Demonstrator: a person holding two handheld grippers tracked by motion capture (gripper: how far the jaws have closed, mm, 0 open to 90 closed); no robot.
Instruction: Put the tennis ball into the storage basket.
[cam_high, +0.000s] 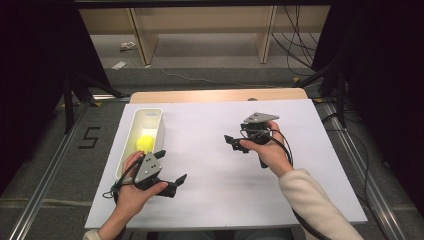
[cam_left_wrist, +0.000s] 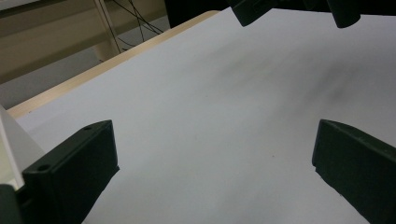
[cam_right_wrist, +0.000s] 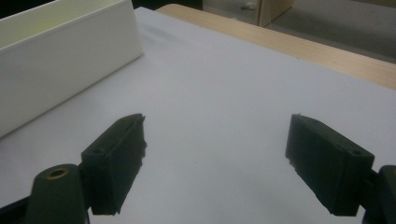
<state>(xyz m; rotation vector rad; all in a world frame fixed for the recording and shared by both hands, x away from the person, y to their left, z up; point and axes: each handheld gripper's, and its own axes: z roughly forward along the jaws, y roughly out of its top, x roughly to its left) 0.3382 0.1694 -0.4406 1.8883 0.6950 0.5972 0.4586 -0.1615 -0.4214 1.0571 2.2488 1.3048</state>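
Note:
A yellow ball (cam_high: 145, 143) lies inside a long white bin (cam_high: 129, 137) on the left of the white table. My left gripper (cam_high: 171, 166) is held just right of the bin's near end. Its jaws stand wide apart with nothing between them, and bare table lies between them in the left gripper view (cam_left_wrist: 215, 140). My right gripper (cam_high: 231, 142) hovers near the table's middle and points left toward the bin. It is open and empty in the right gripper view (cam_right_wrist: 217, 128), where the bin's white wall (cam_right_wrist: 60, 60) rises at the upper left.
The white tabletop (cam_high: 215, 165) has a wooden strip (cam_high: 220, 95) along its far edge. Beyond it stand wooden shelf legs (cam_high: 142, 40) and loose cables (cam_high: 300, 45) on the floor. The right gripper's jaw tips (cam_left_wrist: 252, 11) hang at the top of the left gripper view.

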